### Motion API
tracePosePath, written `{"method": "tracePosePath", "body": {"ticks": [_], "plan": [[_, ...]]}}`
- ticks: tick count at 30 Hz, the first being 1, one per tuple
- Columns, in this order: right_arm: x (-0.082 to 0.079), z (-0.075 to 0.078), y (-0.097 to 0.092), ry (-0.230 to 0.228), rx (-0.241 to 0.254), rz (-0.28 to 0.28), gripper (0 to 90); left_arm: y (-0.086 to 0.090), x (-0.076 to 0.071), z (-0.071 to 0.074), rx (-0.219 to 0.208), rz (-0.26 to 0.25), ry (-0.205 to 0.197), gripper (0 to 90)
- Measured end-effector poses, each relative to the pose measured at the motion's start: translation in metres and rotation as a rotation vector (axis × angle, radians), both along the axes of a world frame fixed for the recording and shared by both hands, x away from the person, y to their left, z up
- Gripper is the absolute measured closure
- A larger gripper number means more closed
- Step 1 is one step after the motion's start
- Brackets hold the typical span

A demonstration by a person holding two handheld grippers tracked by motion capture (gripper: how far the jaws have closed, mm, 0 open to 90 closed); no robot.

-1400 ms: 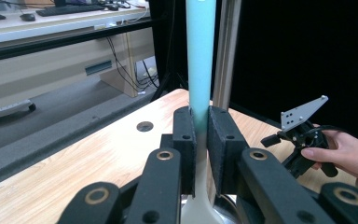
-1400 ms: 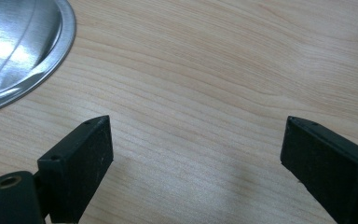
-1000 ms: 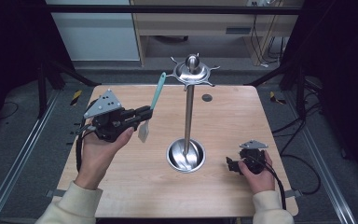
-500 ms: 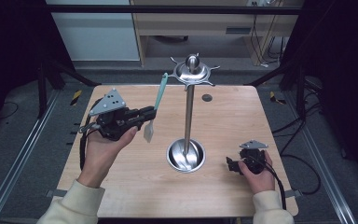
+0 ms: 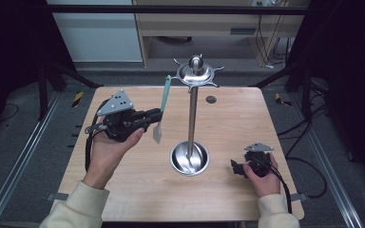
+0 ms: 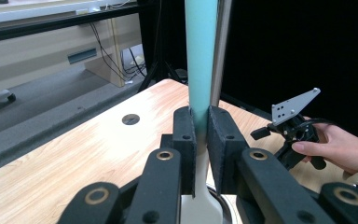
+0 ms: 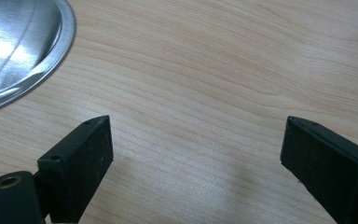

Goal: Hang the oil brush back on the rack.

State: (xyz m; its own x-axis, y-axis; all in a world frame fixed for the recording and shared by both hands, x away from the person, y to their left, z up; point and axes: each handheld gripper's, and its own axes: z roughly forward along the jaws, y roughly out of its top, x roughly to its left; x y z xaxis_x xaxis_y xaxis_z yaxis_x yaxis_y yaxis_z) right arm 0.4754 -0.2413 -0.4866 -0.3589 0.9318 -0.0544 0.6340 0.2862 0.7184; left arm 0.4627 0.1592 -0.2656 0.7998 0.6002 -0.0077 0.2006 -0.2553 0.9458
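On the wooden worktop [image 5: 123,190] stands one steel utensil stand [image 5: 190,118] with a round dish base and a hooked crown, and there is one spatula [image 5: 162,107], teal-handled with a pale blade. The left gripper [image 5: 154,114] holds that spatula upright above the worktop, just left of the stand's pole, its jaws pinched narrow on the handle. The right gripper [image 7: 196,163] rests low by the stand's base, jaws wide apart over bare wood, holding nothing

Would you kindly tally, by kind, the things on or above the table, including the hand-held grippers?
Spatula, teal handle with pale blade: 1, clamped in the left gripper
Steel utensil stand with hook crown and dish base: 1
Hand-held grippers: 2, the left one and the right gripper, whose jaws stand apart over bare wood
Total: 4
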Motion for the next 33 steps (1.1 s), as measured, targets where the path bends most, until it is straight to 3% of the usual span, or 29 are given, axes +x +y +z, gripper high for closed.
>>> {"method": "tracePosePath", "body": {"ticks": [30, 33], "plan": [[0.0000, -0.0001, -0.0001, 0.004, 0.001, 0.002, 9.8, 0.0001, 0.0072, -0.0003, 0.009, 0.011, 0.001, 81.5], [0.0000, -0.0003, 0.0000, 0.002, -0.001, 0.001, 9.8, 0.0008, 0.0066, -0.0003, 0.008, 0.007, 0.015, 81.5]]}}
